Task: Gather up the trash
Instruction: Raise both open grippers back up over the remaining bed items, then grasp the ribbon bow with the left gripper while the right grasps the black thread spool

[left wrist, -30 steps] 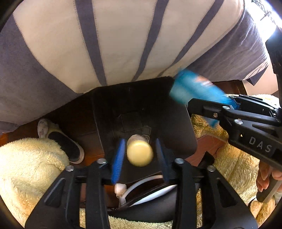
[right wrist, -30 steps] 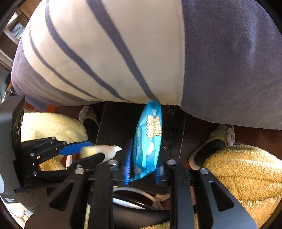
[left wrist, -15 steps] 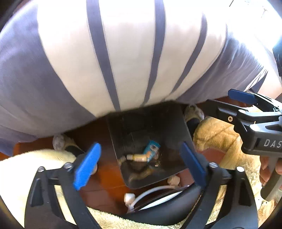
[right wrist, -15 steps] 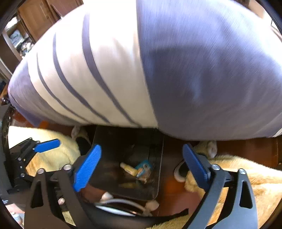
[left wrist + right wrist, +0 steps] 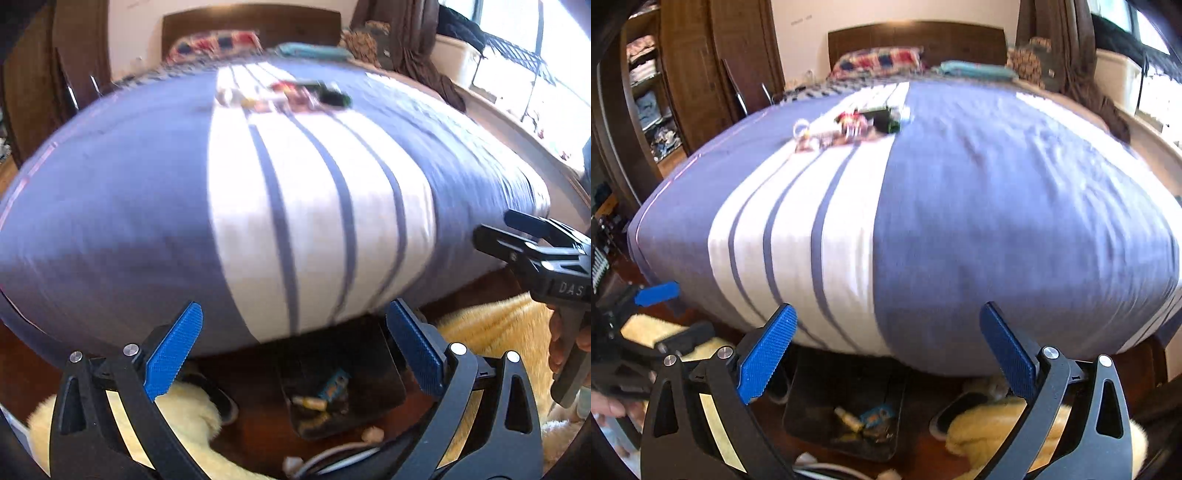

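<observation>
A black bin [image 5: 384,369] stands on the floor at the foot of the bed. In it lie a blue wrapper [image 5: 334,384] and a small pale bottle [image 5: 310,402], also seen from the right wrist as the wrapper [image 5: 877,413] and the bottle [image 5: 847,417] in the bin [image 5: 812,387]. My left gripper [image 5: 295,350] hangs well above the bin, its jaws opening with nothing between them. My right gripper [image 5: 888,350] is likewise high, jaws opening and empty. Several small pieces of trash [image 5: 284,94] lie far up on the bed cover [image 5: 849,123].
The bed with its blue and white striped cover [image 5: 147,221] fills the middle. A fluffy yellow rug [image 5: 184,417] and a slipper [image 5: 956,410] flank the bin; a white cable [image 5: 332,454] lies in front. A wooden wardrobe [image 5: 646,92] stands left.
Both grippers let go: the bottle left the left one and the blue wrapper left the right one, and both now lie in the bin. Both grippers rose and tilted up, so the bed top shows.
</observation>
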Motion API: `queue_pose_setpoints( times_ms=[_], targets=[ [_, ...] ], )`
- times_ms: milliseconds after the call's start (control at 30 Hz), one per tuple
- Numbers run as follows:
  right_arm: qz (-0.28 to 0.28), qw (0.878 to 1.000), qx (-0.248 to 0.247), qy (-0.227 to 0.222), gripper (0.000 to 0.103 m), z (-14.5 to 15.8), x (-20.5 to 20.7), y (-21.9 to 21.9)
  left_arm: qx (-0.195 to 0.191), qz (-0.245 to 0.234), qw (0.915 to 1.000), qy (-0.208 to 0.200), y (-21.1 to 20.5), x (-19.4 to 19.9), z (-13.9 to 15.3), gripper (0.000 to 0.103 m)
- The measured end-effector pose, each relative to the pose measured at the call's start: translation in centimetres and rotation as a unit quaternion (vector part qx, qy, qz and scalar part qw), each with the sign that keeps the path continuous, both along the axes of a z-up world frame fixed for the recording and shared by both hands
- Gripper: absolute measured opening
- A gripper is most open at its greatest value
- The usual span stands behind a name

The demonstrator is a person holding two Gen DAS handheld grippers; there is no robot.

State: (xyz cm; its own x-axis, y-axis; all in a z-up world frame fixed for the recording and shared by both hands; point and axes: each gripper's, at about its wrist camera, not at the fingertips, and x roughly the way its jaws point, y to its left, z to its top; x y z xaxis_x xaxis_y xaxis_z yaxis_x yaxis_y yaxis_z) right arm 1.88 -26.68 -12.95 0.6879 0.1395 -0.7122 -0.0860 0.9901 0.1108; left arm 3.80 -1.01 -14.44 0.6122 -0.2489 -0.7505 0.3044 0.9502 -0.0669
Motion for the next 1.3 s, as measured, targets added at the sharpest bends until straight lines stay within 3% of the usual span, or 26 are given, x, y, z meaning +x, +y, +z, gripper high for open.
queue_pose_setpoints(
  times_ms=[200, 433, 1000, 1167, 1300],
  targets=[
    [-0.008, 1.000, -0.012, -0.022, 0.099, 1.9, 1.8, -0.2, 0.000, 0.028, 0.9992, -0.028, 2.0, 2.2, 2.5, 0.095],
    [-0.018, 0.999, -0.012, -0.028, 0.099, 2.9, 5.1, -0.3, 0.011, 0.047, 0.9982, -0.035, 2.8, 6.4, 3.4, 0.095],
    [-0.019, 1.000, -0.012, -0.020, 0.098, 2.9, 18.9, -0.3, 0.027, 0.035, 0.9990, -0.003, -0.9, 17.3, 2.7, 0.095],
    [0.008, 1.000, -0.009, -0.006, 0.069, 2.4, 23.1, 0.6, 0.031, 0.032, 0.9990, -0.002, -2.0, 19.9, 2.8, 0.095],
    [0.025, 1.000, -0.016, 0.004, 0.060, 1.8, 25.3, 1.5, 0.022, 0.021, 0.9995, -0.002, -2.8, 21.8, 3.2, 0.095]
  ],
)
